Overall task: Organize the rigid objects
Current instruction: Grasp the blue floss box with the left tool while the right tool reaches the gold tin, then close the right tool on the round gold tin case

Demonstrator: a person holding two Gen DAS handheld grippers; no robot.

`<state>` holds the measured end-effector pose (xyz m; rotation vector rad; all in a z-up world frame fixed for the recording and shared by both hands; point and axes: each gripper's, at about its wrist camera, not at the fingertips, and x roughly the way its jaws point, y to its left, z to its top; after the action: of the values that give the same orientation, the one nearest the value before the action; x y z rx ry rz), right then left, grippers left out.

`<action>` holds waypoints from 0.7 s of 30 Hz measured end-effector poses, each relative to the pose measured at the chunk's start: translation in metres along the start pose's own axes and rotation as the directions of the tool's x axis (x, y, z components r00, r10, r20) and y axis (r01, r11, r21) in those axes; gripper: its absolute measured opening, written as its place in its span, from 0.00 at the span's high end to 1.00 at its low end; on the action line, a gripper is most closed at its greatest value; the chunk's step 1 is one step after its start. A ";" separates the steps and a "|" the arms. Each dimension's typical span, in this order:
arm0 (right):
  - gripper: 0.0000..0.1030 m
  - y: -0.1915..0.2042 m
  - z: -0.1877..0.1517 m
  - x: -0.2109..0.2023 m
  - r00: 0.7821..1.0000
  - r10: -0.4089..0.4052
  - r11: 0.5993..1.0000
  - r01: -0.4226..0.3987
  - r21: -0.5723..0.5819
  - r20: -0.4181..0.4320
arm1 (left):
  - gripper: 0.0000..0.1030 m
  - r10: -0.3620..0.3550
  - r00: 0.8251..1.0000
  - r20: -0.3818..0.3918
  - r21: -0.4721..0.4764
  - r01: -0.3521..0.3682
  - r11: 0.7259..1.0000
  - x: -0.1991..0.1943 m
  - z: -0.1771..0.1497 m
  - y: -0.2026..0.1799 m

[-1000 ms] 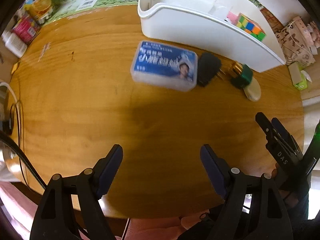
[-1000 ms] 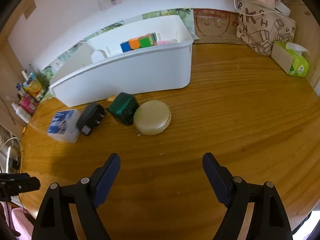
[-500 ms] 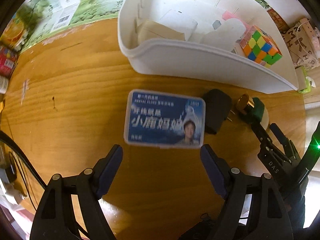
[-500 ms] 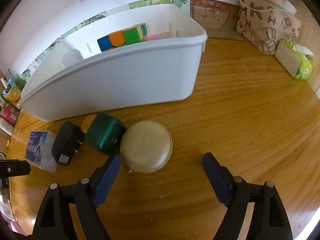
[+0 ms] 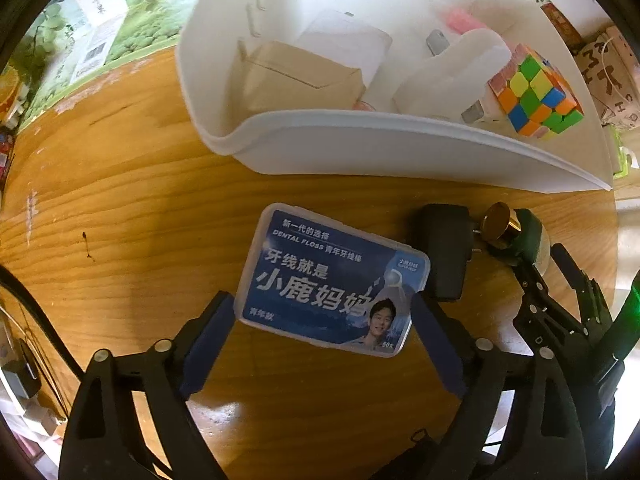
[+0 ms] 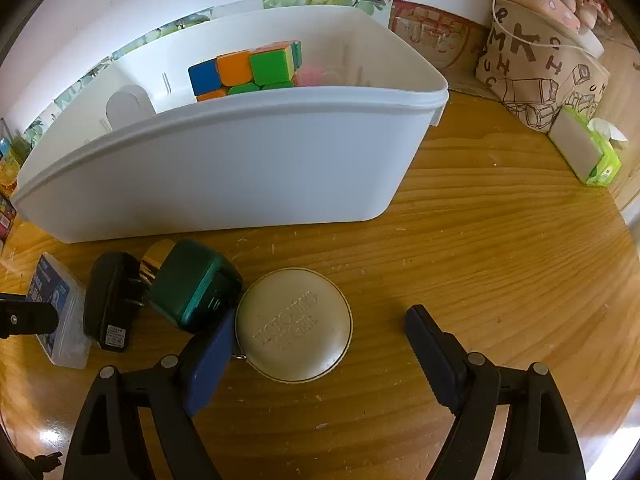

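Observation:
A blue dental floss box [image 5: 332,280] lies flat on the wooden table [image 5: 120,220]. My left gripper [image 5: 324,336] points straight down over it. Its jaws are opening, and the near half of the box lies between the blue pads without being pressed. A round cream case [image 6: 294,324] lies between the fingers of my right gripper [image 6: 320,356], which is open. The case is close to the left pad and well clear of the right one. A black charger [image 6: 110,300] and a green bottle with a gold cap [image 6: 192,284] lie to its left. The white bin [image 6: 240,168] holds a colour cube [image 6: 248,68].
The bin's wall [image 5: 360,140] stands just beyond the objects; inside are a tan box [image 5: 304,76] and small white items. A tissue pack [image 6: 588,152] and a patterned bag [image 6: 536,80] sit at the back right. Printed cartons [image 5: 96,20] line the far left.
My left gripper came forward and down until its fingers straddle the floss box, and its jaws spread wider. My right gripper closed in on the round case, which now lies between its fingers.

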<state>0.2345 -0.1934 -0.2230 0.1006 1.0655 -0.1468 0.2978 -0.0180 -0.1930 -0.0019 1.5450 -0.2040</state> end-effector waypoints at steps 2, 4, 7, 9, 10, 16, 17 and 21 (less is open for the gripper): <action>0.18 -0.001 0.001 0.001 1.000 -0.002 1.000 0.002 0.001 -0.003 | 0.08 0.001 1.000 0.001 0.016 -0.001 1.000 0.002 0.003 -0.005; 0.18 -0.001 0.000 0.001 1.000 -0.005 1.000 0.005 0.005 -0.005 | 0.06 0.006 1.000 -0.005 0.029 -0.006 1.000 0.005 0.005 -0.010; 0.18 -0.002 0.002 0.003 1.000 -0.009 1.000 0.009 0.011 -0.007 | 0.04 0.011 1.000 -0.006 0.043 -0.010 0.999 0.010 0.012 -0.018; 0.22 -0.003 0.001 0.002 1.000 -0.008 1.000 0.008 0.012 -0.003 | 0.04 0.020 1.000 0.003 0.066 -0.020 0.998 0.011 0.018 -0.014; 0.26 -0.002 0.001 0.001 1.000 -0.006 1.000 0.006 0.009 0.001 | 0.03 0.028 1.000 0.007 0.082 -0.028 0.996 0.012 0.021 -0.018; 0.46 0.007 -0.001 -0.005 1.000 0.004 1.000 -0.004 -0.009 0.017 | 0.03 0.045 0.999 0.008 0.104 -0.045 0.994 0.017 0.027 -0.028; 0.46 0.007 -0.001 -0.005 1.000 0.005 1.000 -0.004 -0.004 0.016 | 0.03 0.039 0.999 0.004 0.099 -0.040 0.994 0.019 0.030 -0.026; 0.46 0.012 -0.004 -0.008 1.000 0.005 1.000 -0.005 -0.001 0.001 | 0.03 0.033 0.999 -0.003 0.093 -0.033 0.995 0.023 0.034 -0.024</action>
<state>0.2287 -0.1806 -0.2177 0.1022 1.0640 -0.1424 0.3291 -0.0489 -0.2119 0.0973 1.5375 -0.2491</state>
